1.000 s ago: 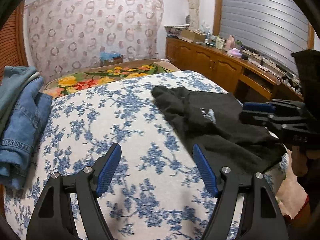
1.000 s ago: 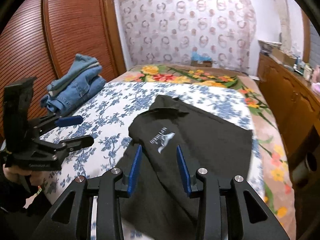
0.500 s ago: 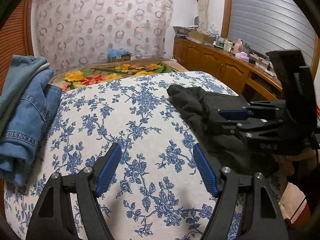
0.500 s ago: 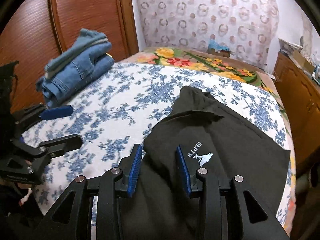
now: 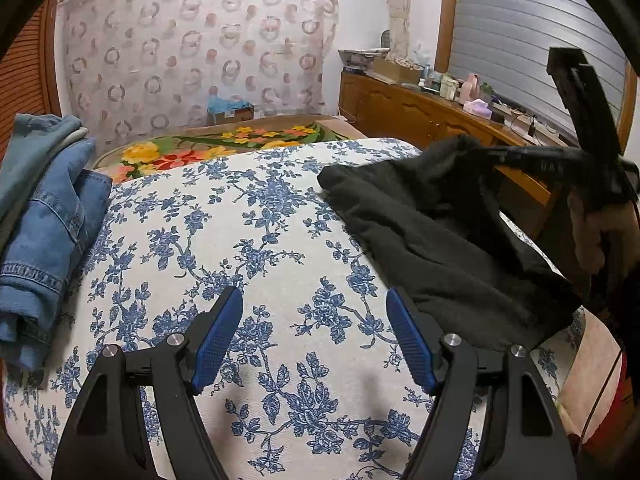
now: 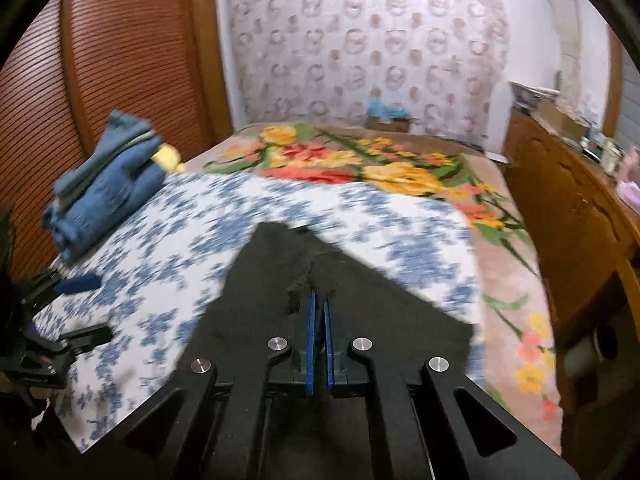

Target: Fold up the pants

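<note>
Pants [image 6: 360, 292]: one black pair, pinched by right hand-held gripper [image 6: 319, 304].

Patterned curtain [image 5: 192, 60], wooden sideboard [image 5: 420, 116], slatted wardrobe doors [image 6: 100, 80]

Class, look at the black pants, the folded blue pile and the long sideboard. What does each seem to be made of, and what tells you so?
Black pants: soft matte knit, perhaps fleece or cotton; fuzzy surface, limp drape. Folded blue pile: denim; faded blue weave with stitched seams and hems. Sideboard: wood with a glossy varnish, judging by its brown panelled doors and sheen.
</note>
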